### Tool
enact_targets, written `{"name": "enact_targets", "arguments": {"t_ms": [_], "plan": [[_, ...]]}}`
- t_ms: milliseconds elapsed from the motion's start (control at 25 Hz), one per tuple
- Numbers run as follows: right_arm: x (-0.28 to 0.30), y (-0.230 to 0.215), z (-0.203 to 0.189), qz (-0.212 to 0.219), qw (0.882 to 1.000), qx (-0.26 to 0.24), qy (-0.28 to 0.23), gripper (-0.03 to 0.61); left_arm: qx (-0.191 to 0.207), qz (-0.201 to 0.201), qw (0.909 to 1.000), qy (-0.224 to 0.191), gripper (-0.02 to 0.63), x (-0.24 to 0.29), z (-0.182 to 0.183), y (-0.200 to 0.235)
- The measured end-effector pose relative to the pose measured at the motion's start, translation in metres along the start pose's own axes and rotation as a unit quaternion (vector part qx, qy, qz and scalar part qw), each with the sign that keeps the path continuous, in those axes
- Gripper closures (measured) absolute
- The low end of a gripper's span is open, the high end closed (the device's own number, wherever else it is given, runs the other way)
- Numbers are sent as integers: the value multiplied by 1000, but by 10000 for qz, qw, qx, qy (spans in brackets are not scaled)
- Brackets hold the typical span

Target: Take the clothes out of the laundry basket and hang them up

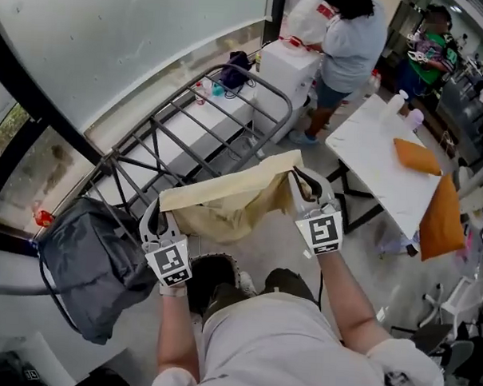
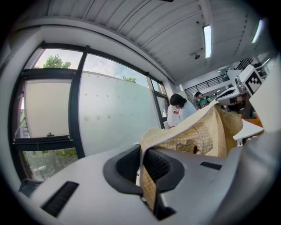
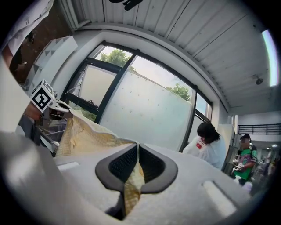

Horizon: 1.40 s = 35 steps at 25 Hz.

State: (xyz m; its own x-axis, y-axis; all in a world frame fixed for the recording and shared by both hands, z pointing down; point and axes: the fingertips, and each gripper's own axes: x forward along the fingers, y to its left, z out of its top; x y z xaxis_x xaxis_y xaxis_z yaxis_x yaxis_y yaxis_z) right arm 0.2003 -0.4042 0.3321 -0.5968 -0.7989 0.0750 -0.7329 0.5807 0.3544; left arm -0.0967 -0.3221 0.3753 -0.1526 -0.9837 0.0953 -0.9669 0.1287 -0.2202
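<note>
Yellow checked garment [image 1: 225,199] is held up, stretched between both tools, just in front of the metal drying rack [image 1: 185,118]. The left tool [image 1: 154,215] is clamped on one top corner and the right tool [image 1: 303,183] on the other. A grey bag [image 1: 87,261] sits by the rack's left end.

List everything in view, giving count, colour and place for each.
garment: one, pale yellow checked, stretched between both grippers
drying rack: one, grey metal, beyond the garment, by the window
bag: one, dark grey, left of the left gripper
table: one, white, at the right
orange items: two, one lying on the table, one hanging at its near edge
box: one, white, past the rack's far end
bystanders: two, far right; one in white, one in green
left gripper: shut on the garment's left corner
right gripper: shut on its right corner
</note>
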Motion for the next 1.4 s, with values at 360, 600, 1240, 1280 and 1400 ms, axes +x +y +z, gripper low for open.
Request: {"name": "enact_targets", "arguments": {"t_ms": [360, 600, 1240, 1280, 1400], "plan": [[155, 18, 49, 888, 9944, -176, -552, 557, 353, 1118, 9931, -16, 604, 29, 25, 85], [259, 33, 71, 1559, 9839, -173, -858, 557, 479, 1873, 9810, 190, 604, 75, 37, 141], [504, 75, 92, 2967, 9507, -210, -879, 557, 666, 2941, 9433, 1387, 604, 203, 15, 239], [513, 81, 84, 3048, 9489, -233, -785, 557, 632, 2955, 9410, 1523, 603, 208, 5, 241], [535, 97, 51, 3265, 9437, -293, -443, 557, 457, 2960, 9348, 1911, 603, 221, -29, 243]]}}
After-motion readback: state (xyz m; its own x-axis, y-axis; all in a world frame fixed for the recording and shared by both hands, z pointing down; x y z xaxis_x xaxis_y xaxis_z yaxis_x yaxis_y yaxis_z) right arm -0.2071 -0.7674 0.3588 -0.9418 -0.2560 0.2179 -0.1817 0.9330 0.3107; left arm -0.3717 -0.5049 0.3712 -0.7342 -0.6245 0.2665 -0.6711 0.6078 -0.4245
